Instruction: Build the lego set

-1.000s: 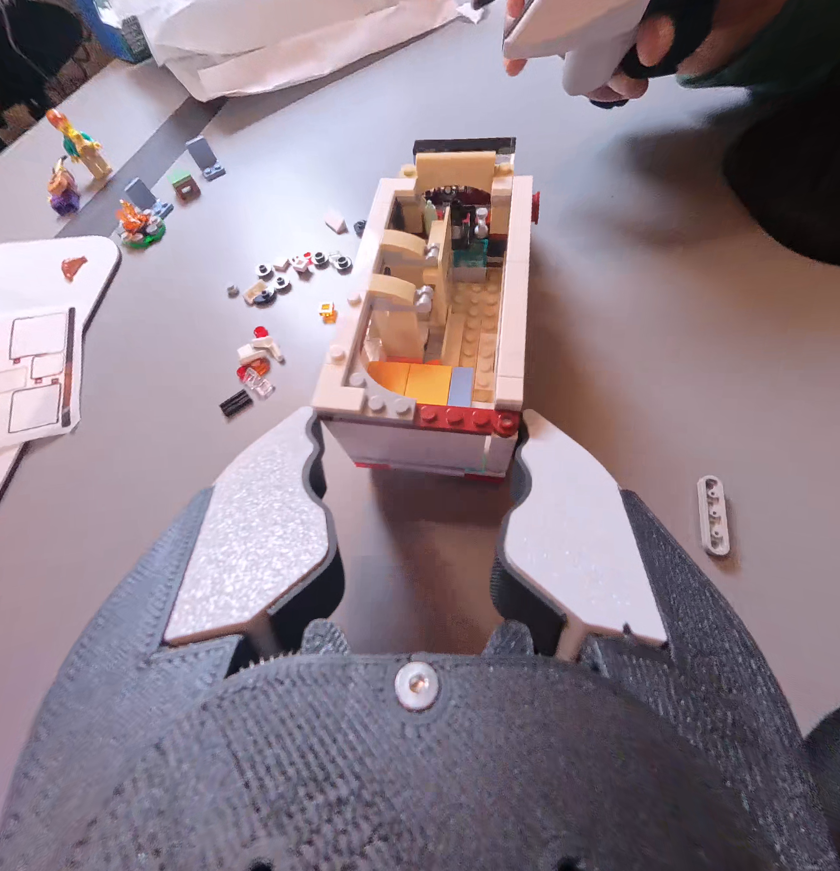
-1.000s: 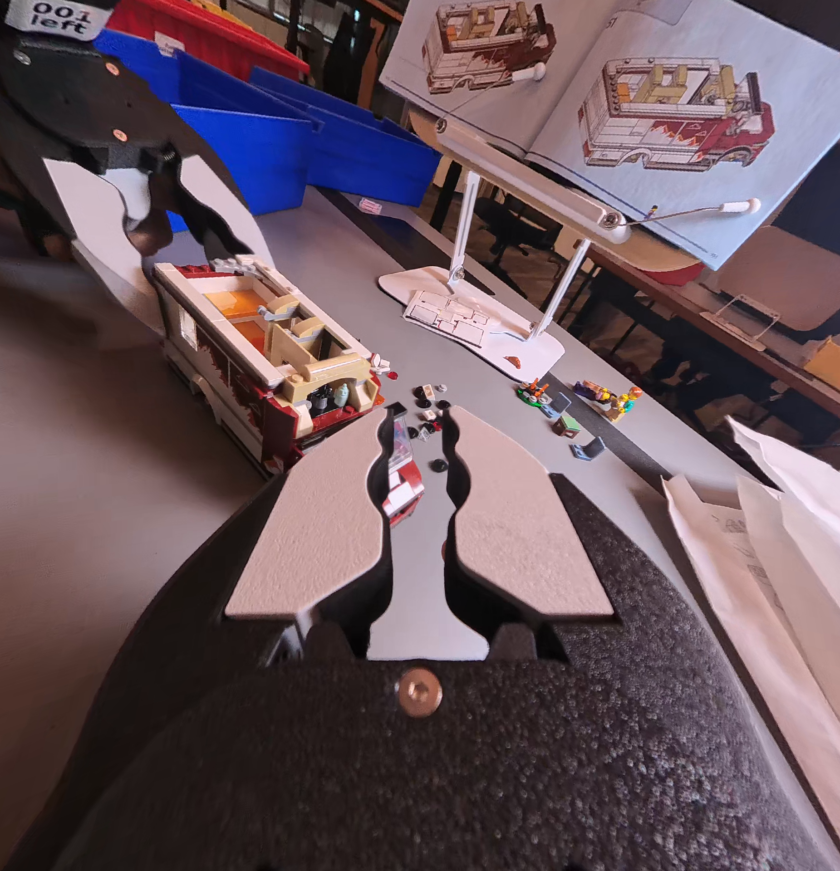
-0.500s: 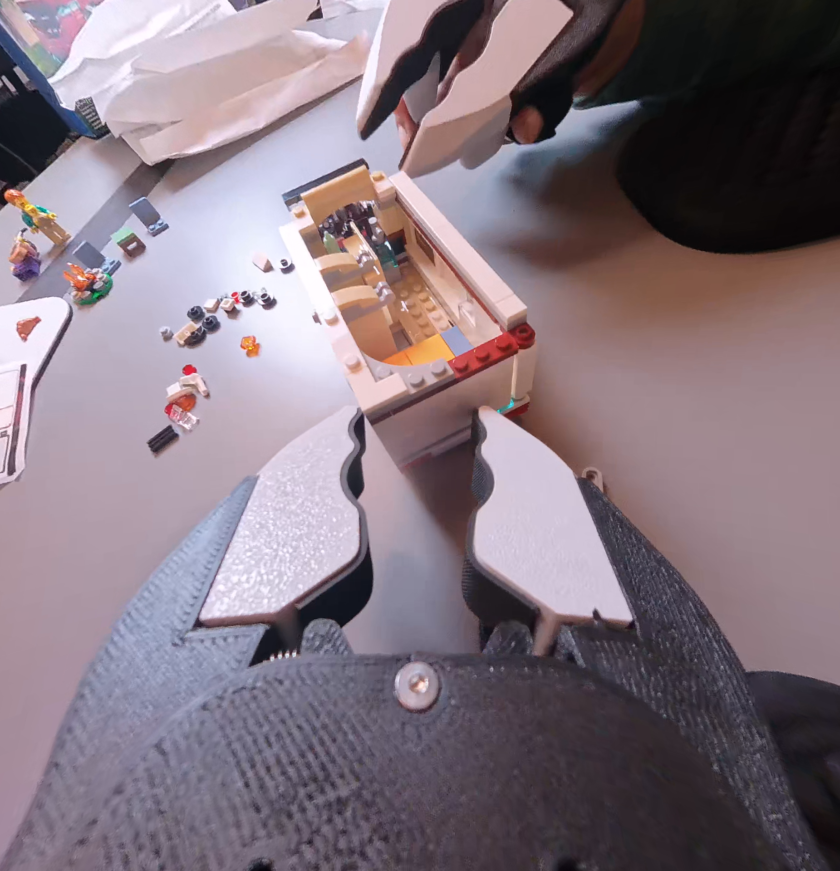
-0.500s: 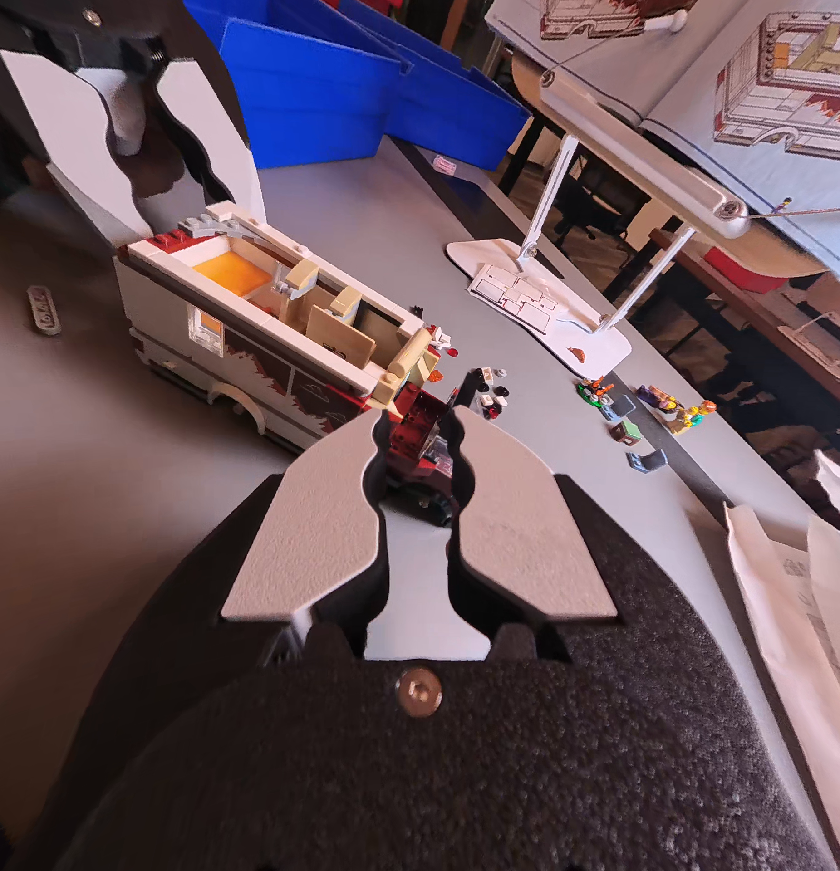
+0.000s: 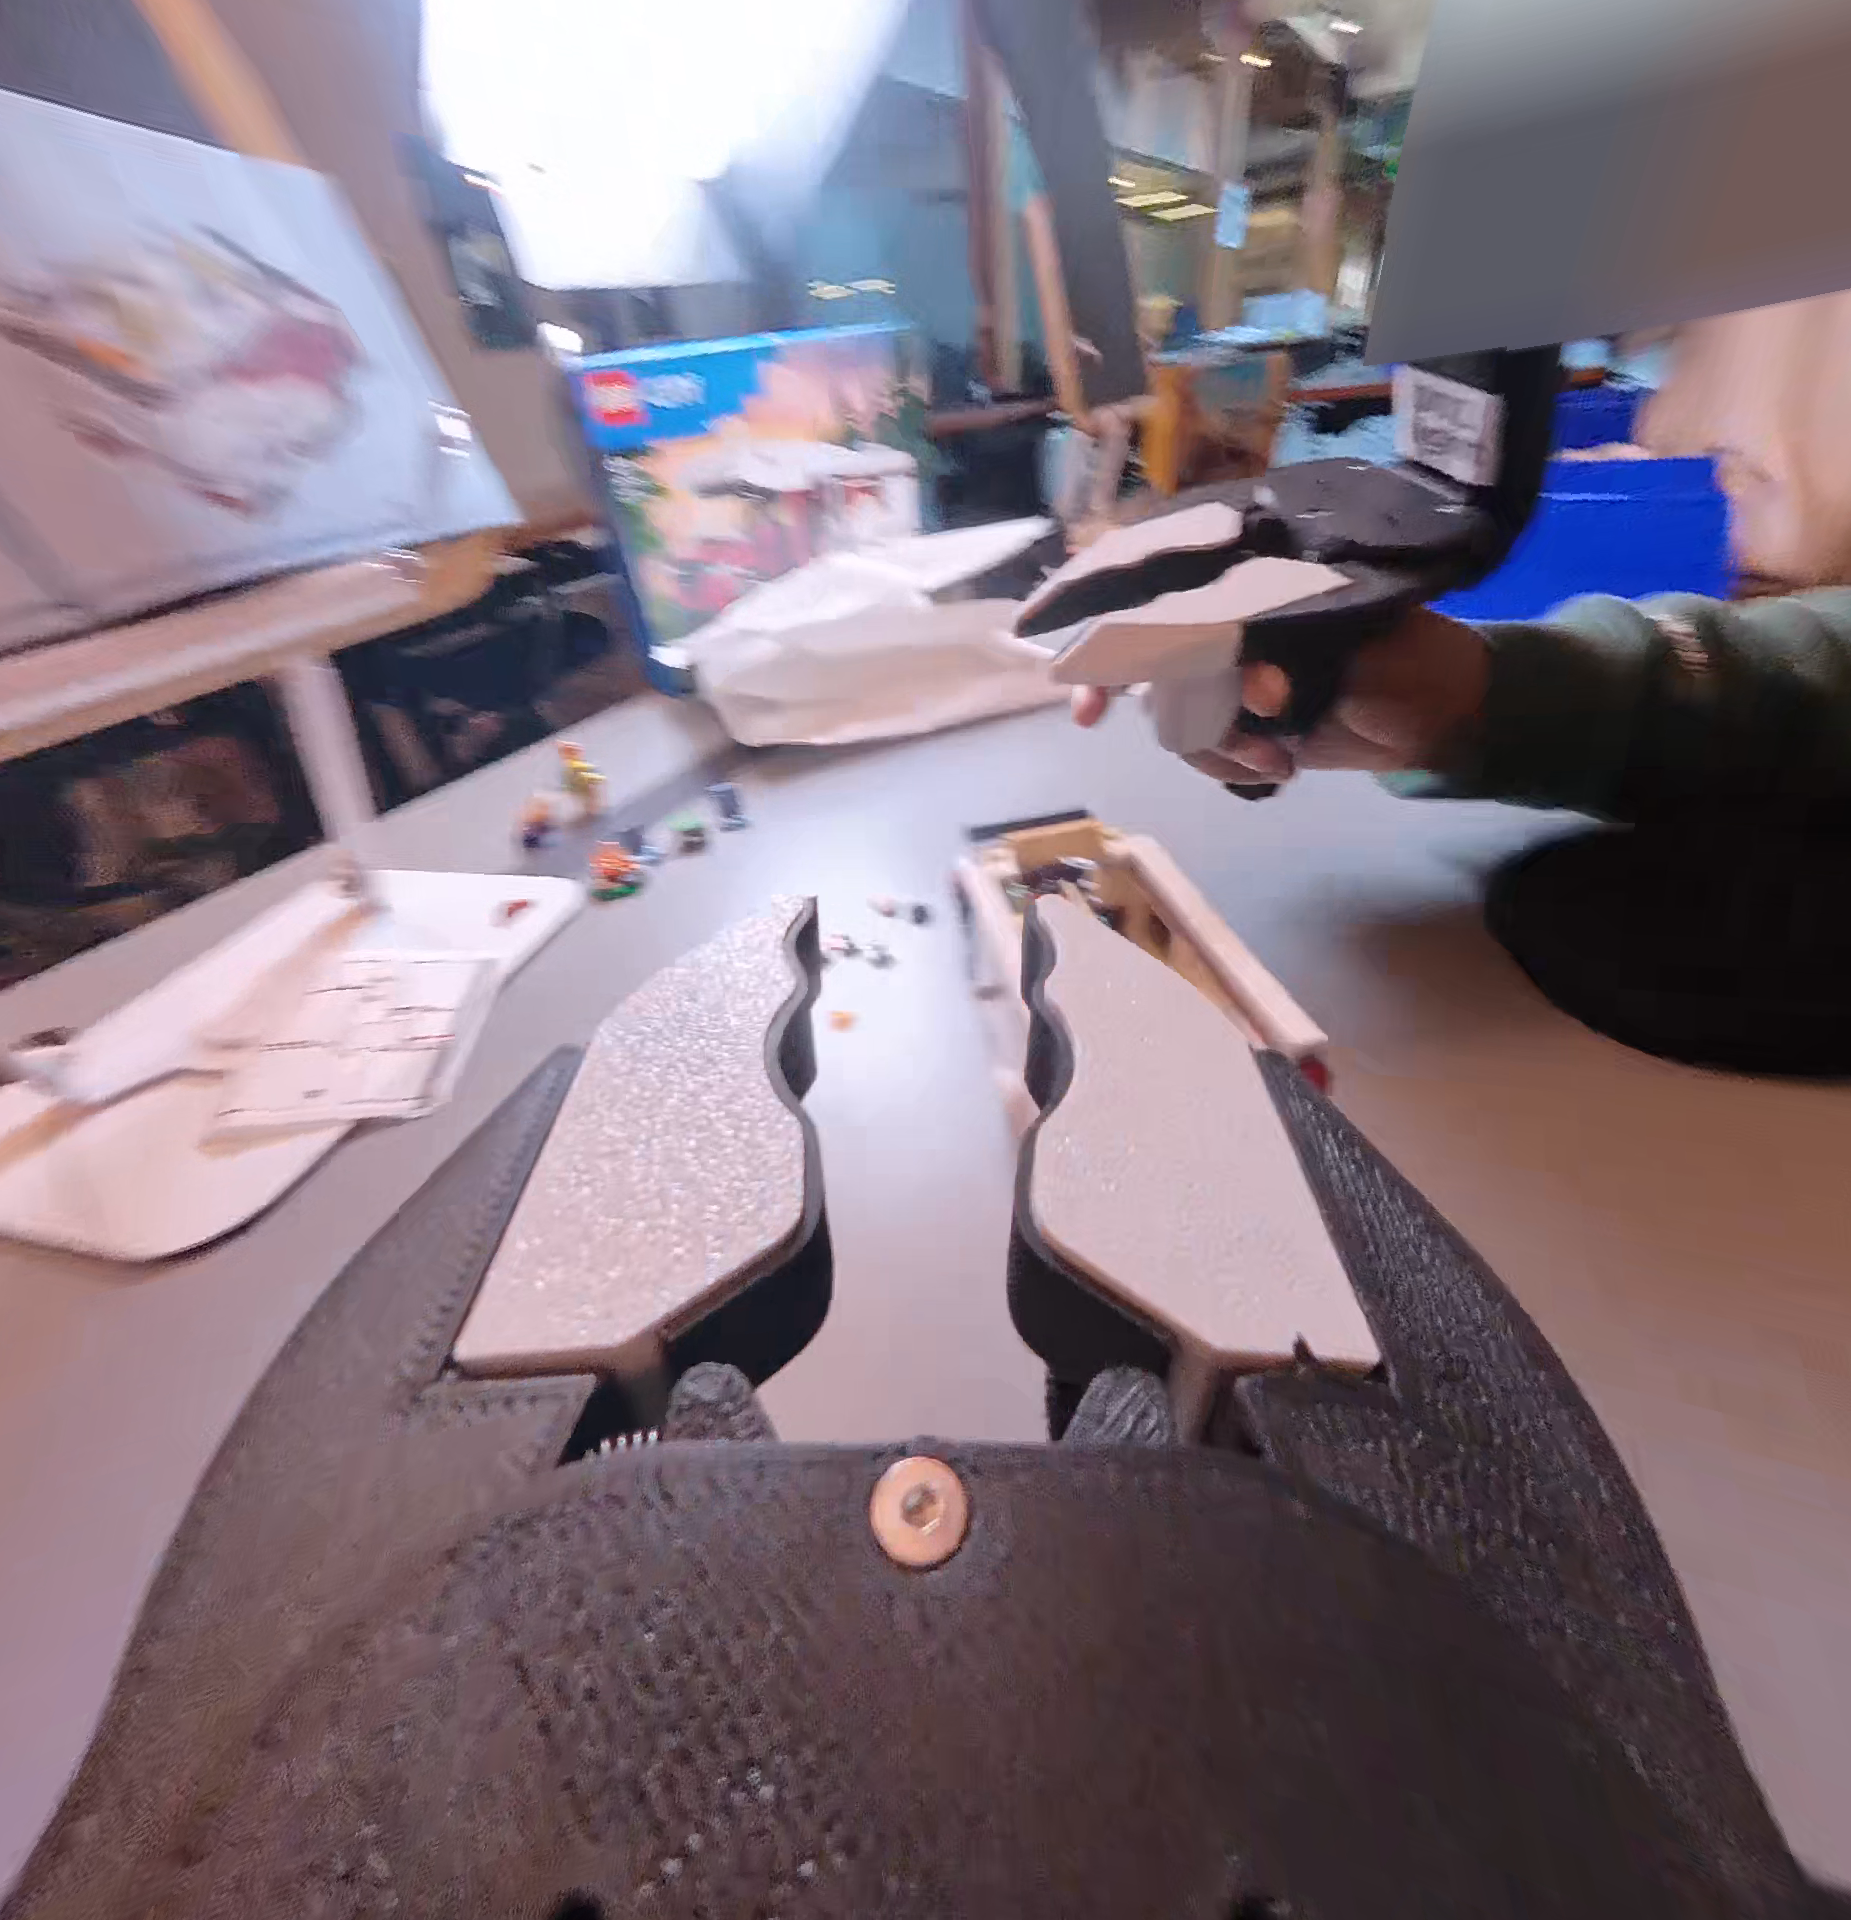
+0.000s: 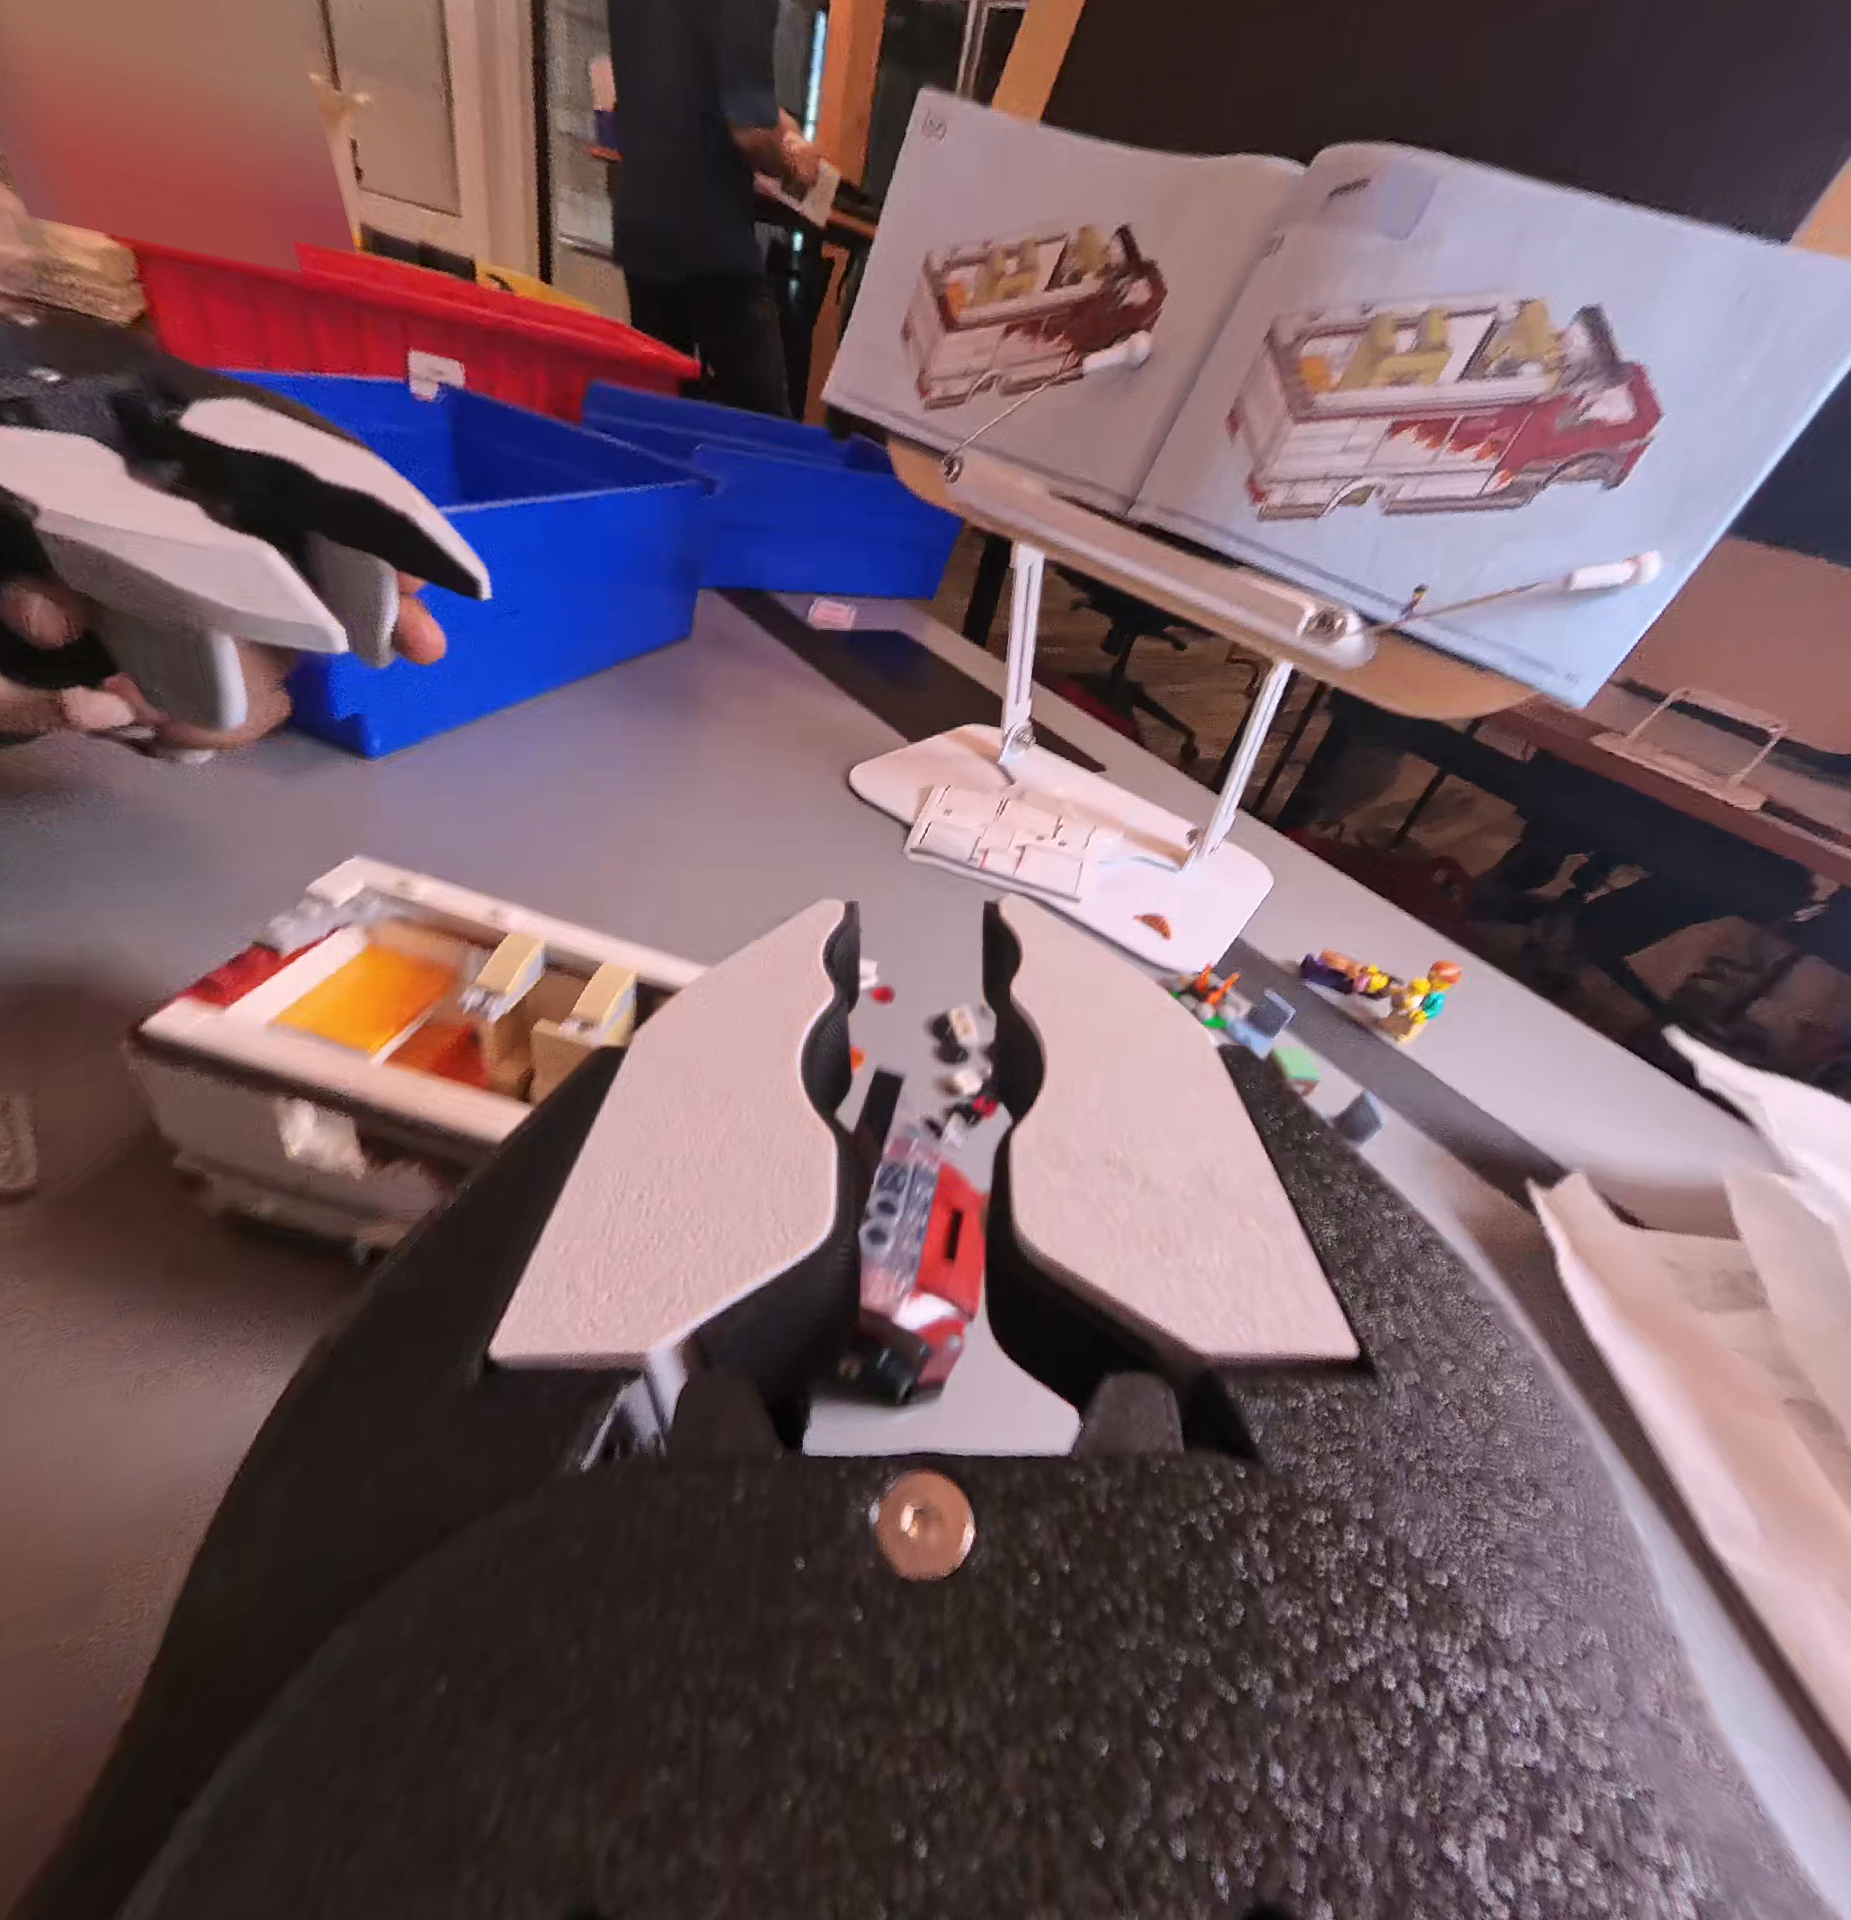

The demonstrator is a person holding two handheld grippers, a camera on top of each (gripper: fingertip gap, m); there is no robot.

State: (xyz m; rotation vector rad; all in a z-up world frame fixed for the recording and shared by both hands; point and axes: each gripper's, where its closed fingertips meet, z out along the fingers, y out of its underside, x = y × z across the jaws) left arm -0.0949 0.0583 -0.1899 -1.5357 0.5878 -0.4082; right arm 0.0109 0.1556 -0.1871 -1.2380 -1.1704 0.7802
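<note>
A grey table [image 6: 609, 790] carries a roofless brick-built camper [image 6: 381, 1029], its front hidden behind the right claw [image 6: 916, 935]. That claw's textured pads stand slightly apart; a red-and-white brick cab [image 6: 926, 1247] shows between them, whether gripped or lying below is unclear. The left claw [image 5: 919, 935], blurred, hangs parted and bare.

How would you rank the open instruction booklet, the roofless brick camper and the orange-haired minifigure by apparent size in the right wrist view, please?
1. Open instruction booklet, largest.
2. Roofless brick camper.
3. Orange-haired minifigure, smallest by far.
</note>
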